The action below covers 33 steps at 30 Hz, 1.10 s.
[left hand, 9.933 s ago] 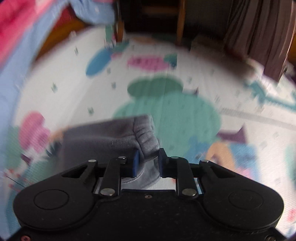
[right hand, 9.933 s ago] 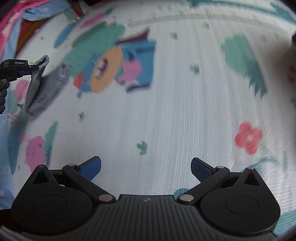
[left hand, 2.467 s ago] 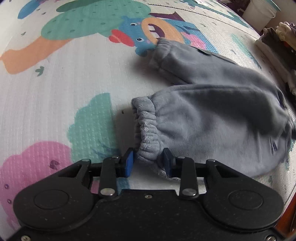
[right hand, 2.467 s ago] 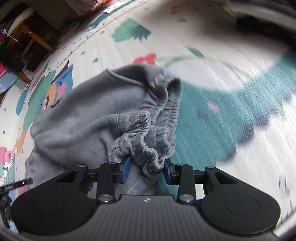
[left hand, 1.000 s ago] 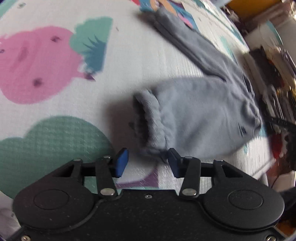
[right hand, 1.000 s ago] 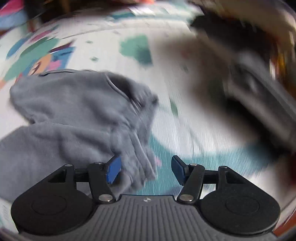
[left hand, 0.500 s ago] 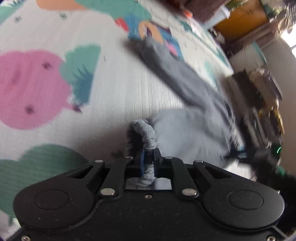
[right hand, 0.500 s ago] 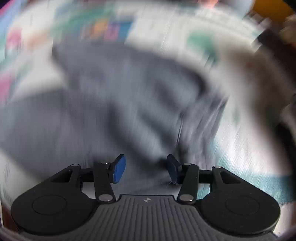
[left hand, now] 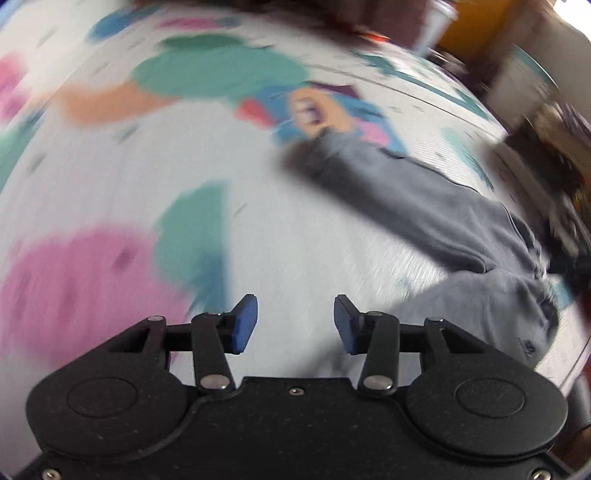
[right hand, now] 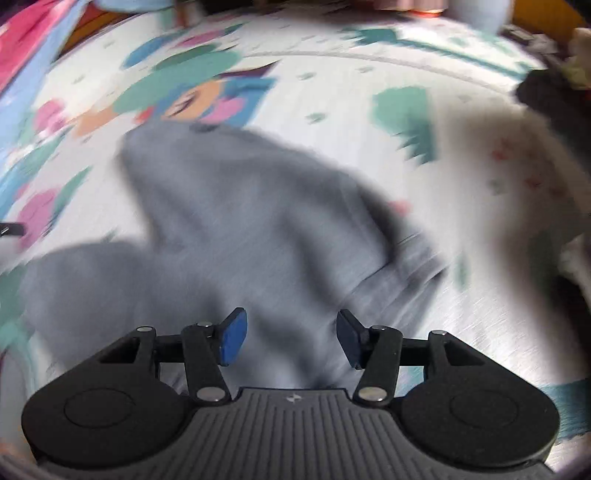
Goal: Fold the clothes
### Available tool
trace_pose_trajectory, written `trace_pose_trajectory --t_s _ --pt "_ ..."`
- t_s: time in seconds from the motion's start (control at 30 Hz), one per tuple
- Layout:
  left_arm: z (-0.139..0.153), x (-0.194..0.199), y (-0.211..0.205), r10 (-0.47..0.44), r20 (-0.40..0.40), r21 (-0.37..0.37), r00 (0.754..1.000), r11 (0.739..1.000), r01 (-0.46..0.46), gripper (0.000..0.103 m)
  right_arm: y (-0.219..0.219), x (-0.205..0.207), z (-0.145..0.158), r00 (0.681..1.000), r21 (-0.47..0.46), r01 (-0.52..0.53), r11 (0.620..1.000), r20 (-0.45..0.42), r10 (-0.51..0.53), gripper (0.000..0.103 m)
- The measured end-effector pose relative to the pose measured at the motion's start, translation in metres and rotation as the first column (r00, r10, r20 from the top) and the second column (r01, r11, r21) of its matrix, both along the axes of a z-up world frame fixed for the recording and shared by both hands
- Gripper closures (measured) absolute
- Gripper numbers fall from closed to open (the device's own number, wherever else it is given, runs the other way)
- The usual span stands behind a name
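Observation:
Grey sweatpants point(left hand: 424, 206) lie on a patterned play mat point(left hand: 110, 177). In the left wrist view one leg runs from the upper middle down to the right, and the other leg point(left hand: 491, 306) lies to the right of the fingers. My left gripper point(left hand: 295, 319) hovers over bare mat, its jaws opening, with nothing between them. In the right wrist view the sweatpants point(right hand: 240, 206) fill the middle. My right gripper point(right hand: 291, 334) is above the grey cloth, its jaws opening, and the pads do not press on it. Both views are blurred.
Dark clutter and piled things point(left hand: 546, 155) stand at the right edge of the mat. A pink and blue cloth point(right hand: 33, 48) lies at the upper left in the right wrist view. An orange cabinet point(left hand: 476, 29) stands at the back right.
My left gripper let go of the trouser cuff it had pinched and moved left over bare mat. My right gripper shifted across the pants with its jaws still apart.

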<state>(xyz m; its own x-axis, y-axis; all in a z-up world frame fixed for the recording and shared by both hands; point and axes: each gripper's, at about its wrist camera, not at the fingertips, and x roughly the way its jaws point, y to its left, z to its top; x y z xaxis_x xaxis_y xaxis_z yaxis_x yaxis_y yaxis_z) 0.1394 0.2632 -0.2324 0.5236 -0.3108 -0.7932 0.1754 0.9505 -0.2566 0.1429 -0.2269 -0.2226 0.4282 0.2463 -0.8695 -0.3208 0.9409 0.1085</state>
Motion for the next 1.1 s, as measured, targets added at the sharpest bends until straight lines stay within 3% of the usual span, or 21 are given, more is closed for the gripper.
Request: trace_pose_trajectory --t_s 0.1,0.2,0.3,0.33,0.4,0.43,0.5,0.53,0.6,0.67,0.73,0.8,0.87,0.97,1.03,1.1 --pt "-0.013 0.054 -0.028 -0.023 0.034 -0.023 0.999 0.999 0.023 0.050 -0.008 0.019 -0.007 0.996 -0.041 0.086 0.995 0.029 -0.085 0.051" --pt "-0.022 0.109 -0.053 0.042 0.040 -0.058 0.998 0.998 -0.039 0.045 -0.010 0.034 -0.011 0.990 -0.041 0.138 0.990 0.042 -0.136 0.051" --pt "-0.033 0.156 -0.078 0.088 0.025 -0.037 0.996 0.996 -0.087 0.039 -0.010 0.044 -0.020 0.991 -0.021 0.133 0.991 0.033 -0.132 0.051" --pt "-0.036 0.161 -0.086 0.061 0.031 0.010 0.998 0.998 -0.061 0.041 -0.012 0.043 -0.023 0.993 -0.017 0.120 0.993 0.024 -0.119 0.051" --pt "-0.043 0.170 -0.102 0.001 0.041 0.111 0.999 0.994 -0.005 0.064 -0.011 0.043 -0.033 0.997 -0.048 0.083 0.995 -0.004 -0.083 0.051" --pt "-0.035 0.170 -0.107 -0.064 0.069 0.126 0.996 0.991 0.055 0.074 -0.007 0.045 -0.037 0.998 -0.097 0.060 0.993 -0.013 -0.062 0.055" --pt "-0.004 0.163 -0.088 0.001 0.224 0.004 0.975 1.000 -0.002 0.073 -0.003 0.047 -0.035 0.996 -0.195 0.071 0.978 0.070 -0.058 0.067" --pt "0.003 0.163 -0.082 0.024 0.259 -0.014 0.966 1.000 -0.021 0.069 -0.005 0.051 -0.034 0.993 -0.176 0.104 0.979 0.081 -0.091 0.069" --pt "-0.016 0.172 -0.093 -0.030 0.184 0.144 0.982 0.990 0.003 0.057 -0.007 0.061 -0.037 0.988 -0.140 0.142 0.980 0.071 -0.133 0.066" --pt "-0.036 0.182 -0.106 -0.074 0.096 0.303 0.993 0.952 0.041 0.048 0.004 0.066 -0.042 0.992 -0.198 0.121 0.973 0.070 -0.109 0.065" --pt "-0.025 0.176 -0.102 -0.043 0.154 0.321 0.987 0.947 -0.008 0.047 0.011 0.064 -0.035 0.990 -0.218 0.119 0.969 0.097 -0.100 0.065" --pt "-0.011 0.163 -0.091 0.009 0.213 0.244 0.977 0.968 -0.062 0.047 0.017 0.052 -0.023 0.986 -0.196 0.097 0.976 0.153 -0.067 0.058" --pt "-0.002 0.144 -0.083 0.029 0.222 0.155 0.975 0.986 -0.064 0.047 0.025 0.036 -0.020 0.984 -0.187 0.051 0.981 0.178 -0.017 0.048" --pt "0.003 0.118 -0.100 -0.066 0.210 0.107 0.975 0.993 0.044 0.047 0.036 0.014 -0.035 0.992 -0.227 -0.016 0.974 0.117 0.043 0.044" --pt "0.006 0.094 -0.110 -0.132 0.193 0.120 0.972 0.987 0.110 0.047 0.044 0.000 -0.046 0.994 -0.252 -0.061 0.966 0.074 0.082 0.041" --pt "0.014 0.070 -0.110 -0.147 0.180 0.112 0.973 0.985 0.128 0.047 0.043 -0.008 -0.042 0.995 -0.254 -0.019 0.967 0.092 0.044 0.042"
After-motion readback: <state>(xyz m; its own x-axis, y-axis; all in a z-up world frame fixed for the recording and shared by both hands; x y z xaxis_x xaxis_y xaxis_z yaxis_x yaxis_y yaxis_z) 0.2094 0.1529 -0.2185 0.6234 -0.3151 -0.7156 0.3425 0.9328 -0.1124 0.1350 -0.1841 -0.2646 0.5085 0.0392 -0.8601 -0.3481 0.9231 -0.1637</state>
